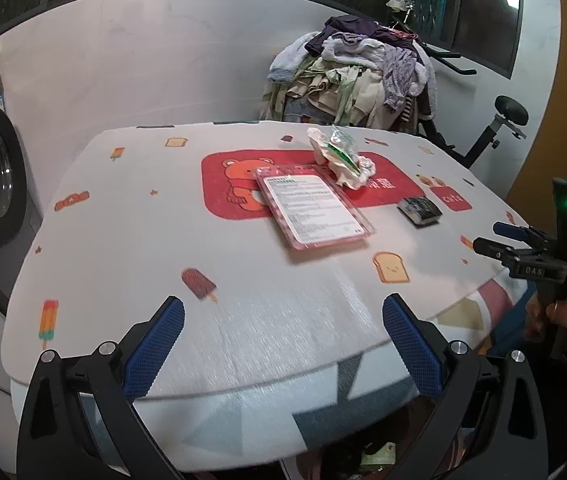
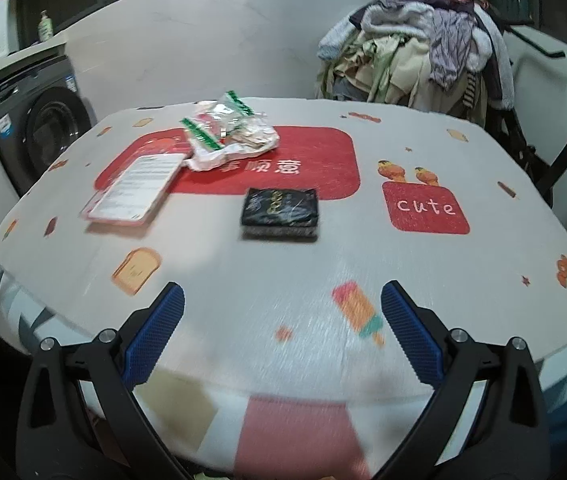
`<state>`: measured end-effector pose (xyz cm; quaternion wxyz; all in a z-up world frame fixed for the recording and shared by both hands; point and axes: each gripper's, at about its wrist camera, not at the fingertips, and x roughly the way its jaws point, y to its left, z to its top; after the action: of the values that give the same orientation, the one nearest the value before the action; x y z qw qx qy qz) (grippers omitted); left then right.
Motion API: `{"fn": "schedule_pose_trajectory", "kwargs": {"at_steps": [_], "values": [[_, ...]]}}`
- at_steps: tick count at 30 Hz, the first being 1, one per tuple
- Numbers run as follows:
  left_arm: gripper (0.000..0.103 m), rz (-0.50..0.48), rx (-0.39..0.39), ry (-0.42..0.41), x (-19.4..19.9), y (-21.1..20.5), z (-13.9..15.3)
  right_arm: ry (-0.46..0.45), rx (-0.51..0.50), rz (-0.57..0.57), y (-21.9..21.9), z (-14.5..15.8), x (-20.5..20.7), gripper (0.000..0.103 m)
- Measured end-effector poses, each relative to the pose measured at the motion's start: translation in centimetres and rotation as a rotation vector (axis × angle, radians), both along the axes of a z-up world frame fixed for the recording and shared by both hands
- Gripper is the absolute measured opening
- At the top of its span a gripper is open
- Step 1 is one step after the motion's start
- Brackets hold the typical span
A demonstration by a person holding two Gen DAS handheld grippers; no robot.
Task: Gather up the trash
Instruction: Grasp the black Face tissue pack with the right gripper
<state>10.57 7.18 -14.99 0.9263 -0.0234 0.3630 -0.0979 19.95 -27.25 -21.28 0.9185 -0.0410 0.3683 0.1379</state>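
- White cloth printed with toast, ice lollies and a red bear panel covers the table (image 1: 131,216); its near edge curves just below both sets of fingers.
- The left gripper (image 1: 283,346) hovers over the near edge with its blue pads (image 1: 155,350) spread wide and nothing between them.
- The right gripper (image 2: 282,336) hangs over the near right part of the cloth, jaws just as wide apart, holding nothing. From the left camera it shows at the far right, gripped by a hand (image 1: 563,314), with a green light on its body.
- The trash sits in the middle of the table, well apart from both grippers:
- A crumpled wrapper (image 2: 229,136), clear plastic with green strips and white paper, lies on the far part of the red panel.
- A flat pink pack (image 1: 313,210) with a white printed label lies just near and left of the wrapper, its far corner touching or tucked under it; I cannot tell which.
- A small black packet (image 2: 280,210) rests to the right of the pack, at the near edge of the red panel, apart from the others.
- A washer (image 2: 39,128) stands at the far left; a clothes pile (image 1: 355,76) rises behind the table at the far right.
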Motion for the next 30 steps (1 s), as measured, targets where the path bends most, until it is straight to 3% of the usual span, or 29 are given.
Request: {"fn": "schedule_pose_trajectory", "kwargs": {"at_steps": [12,21,22,25,30], "values": [[0.097,0.010,-0.016,0.011,4.4,-0.3,0.7,0.115,0.076,-0.053,0.2,-0.7,9.0,0.097],[0.097,-0.020,-0.002,0.069,7.6,-3.1,-0.2,0.151,-0.033,-0.056,3.8,-2.2,11.7,0.097],[0.097,-0.025,0.002,0.073,7.9,-3.4,-0.3,0.155,-0.037,-0.048,3.9,-2.3,11.8,0.095],[0.097,-0.029,0.010,0.094,8.9,-4.3,-0.7,0.166,-0.051,-0.028,4.2,-2.8,11.8,0.067],[0.097,-0.034,-0.055,0.172,11.3,-5.1,-2.0,0.092,-0.007,0.007,3.7,-2.1,10.8,0.065]]}}
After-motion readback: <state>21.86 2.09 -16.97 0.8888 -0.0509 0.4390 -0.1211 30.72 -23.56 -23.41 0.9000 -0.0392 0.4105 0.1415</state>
